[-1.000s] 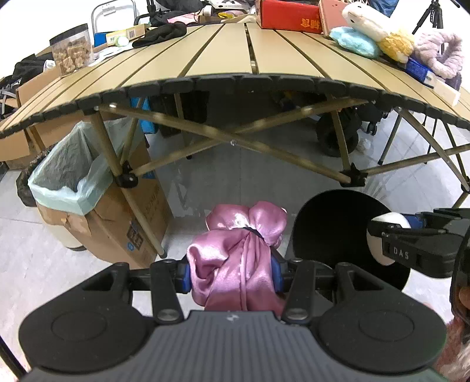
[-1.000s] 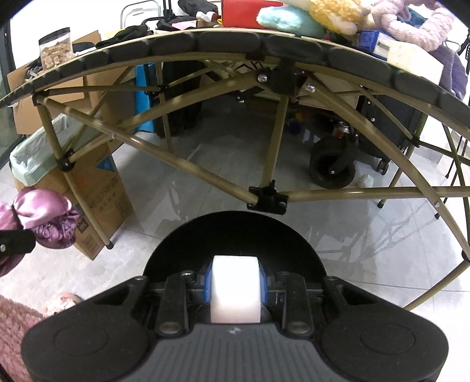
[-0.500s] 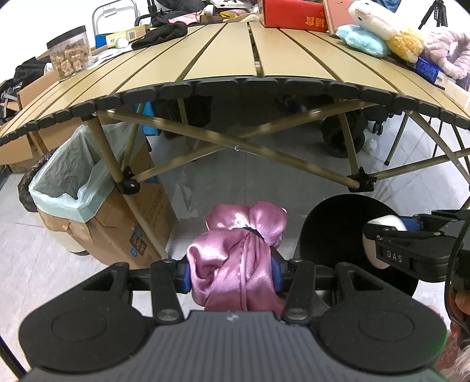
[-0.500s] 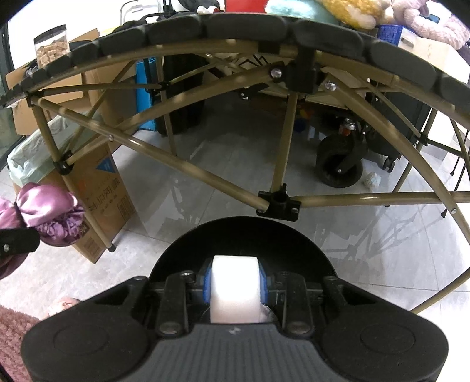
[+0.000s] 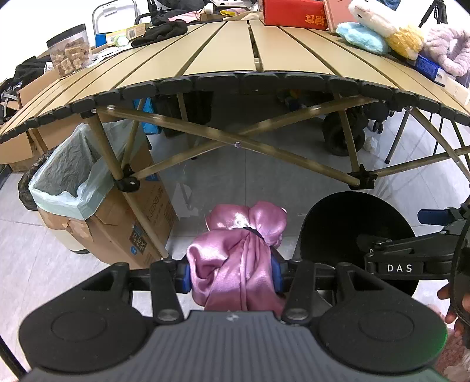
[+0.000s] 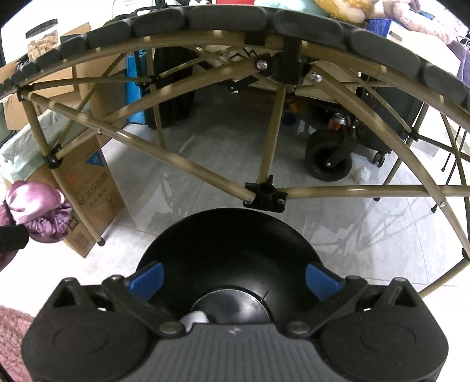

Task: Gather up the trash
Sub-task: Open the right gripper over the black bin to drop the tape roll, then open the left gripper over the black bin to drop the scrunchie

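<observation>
My left gripper (image 5: 232,274) is shut on a pink satin cloth bundle (image 5: 241,252), held below the table's front edge; the bundle also shows at the left of the right wrist view (image 6: 35,214). My right gripper (image 6: 235,279) is open above a round black bin (image 6: 229,258), which also shows in the left wrist view (image 5: 355,235). A white object (image 6: 194,318) lies down inside the bin, partly hidden by the gripper body. The right gripper shows at the right of the left wrist view (image 5: 411,249).
A tan slatted folding table (image 5: 249,53) with crossed legs stands ahead, carrying plush toys (image 5: 382,32), a red box (image 5: 293,11) and a snack jar (image 5: 70,55). A cardboard box lined with a green bag (image 5: 73,182) stands at left. A wheeled cart (image 6: 329,158) is behind.
My right gripper has opened and let go of the white object, which now lies in the black bin. The left gripper still holds the pink cloth.
</observation>
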The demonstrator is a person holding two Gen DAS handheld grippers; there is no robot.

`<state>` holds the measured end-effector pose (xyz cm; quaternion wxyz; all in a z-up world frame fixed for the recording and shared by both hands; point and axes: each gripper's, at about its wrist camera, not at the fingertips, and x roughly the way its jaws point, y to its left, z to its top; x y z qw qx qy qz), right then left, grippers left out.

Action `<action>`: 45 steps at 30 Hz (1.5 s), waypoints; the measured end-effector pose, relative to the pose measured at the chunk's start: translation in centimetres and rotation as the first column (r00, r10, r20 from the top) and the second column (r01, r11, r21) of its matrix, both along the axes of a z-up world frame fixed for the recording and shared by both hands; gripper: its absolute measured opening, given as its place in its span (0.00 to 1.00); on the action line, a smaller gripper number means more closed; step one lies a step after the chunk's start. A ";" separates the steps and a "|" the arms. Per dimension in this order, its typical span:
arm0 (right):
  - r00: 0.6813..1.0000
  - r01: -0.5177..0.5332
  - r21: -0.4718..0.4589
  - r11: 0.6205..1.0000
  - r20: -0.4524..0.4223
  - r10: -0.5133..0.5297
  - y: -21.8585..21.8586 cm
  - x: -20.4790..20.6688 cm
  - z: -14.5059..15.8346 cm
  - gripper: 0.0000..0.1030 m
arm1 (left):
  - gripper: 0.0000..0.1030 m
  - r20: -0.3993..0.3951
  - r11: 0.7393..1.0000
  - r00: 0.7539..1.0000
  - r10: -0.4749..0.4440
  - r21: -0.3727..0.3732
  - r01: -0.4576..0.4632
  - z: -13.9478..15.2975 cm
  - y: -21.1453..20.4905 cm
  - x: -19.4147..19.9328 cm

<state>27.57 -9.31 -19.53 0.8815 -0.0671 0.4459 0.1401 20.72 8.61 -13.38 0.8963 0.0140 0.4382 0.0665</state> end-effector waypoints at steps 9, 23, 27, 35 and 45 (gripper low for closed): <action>1.000 0.017 -0.005 1.000 -0.009 -0.017 -0.3 0.0 0.2 1.00 | 0.47 -0.011 1.000 1.000 -0.010 0.007 0.010 -0.2 -0.3 0.2; 0.996 0.091 -0.007 0.996 0.011 -0.091 -4.2 -0.4 1.3 1.00 | 0.47 -0.022 0.997 0.997 -0.081 0.006 0.081 -0.7 -3.4 1.1; 0.992 0.124 -0.001 0.992 0.020 -0.124 -5.9 -0.6 1.6 1.00 | 0.47 -0.032 0.994 0.993 -0.110 0.000 0.111 -1.0 -4.9 1.6; 0.979 0.204 0.006 0.979 0.022 -0.204 -9.8 -1.1 1.8 1.00 | 0.47 -0.057 0.984 0.982 -0.180 -0.001 0.180 -2.0 -8.5 2.6; 0.956 0.290 0.034 0.956 0.039 -0.291 -14.1 -2.1 3.1 1.00 | 0.47 -0.091 0.972 0.968 -0.235 -0.010 0.235 -3.4 -12.8 4.8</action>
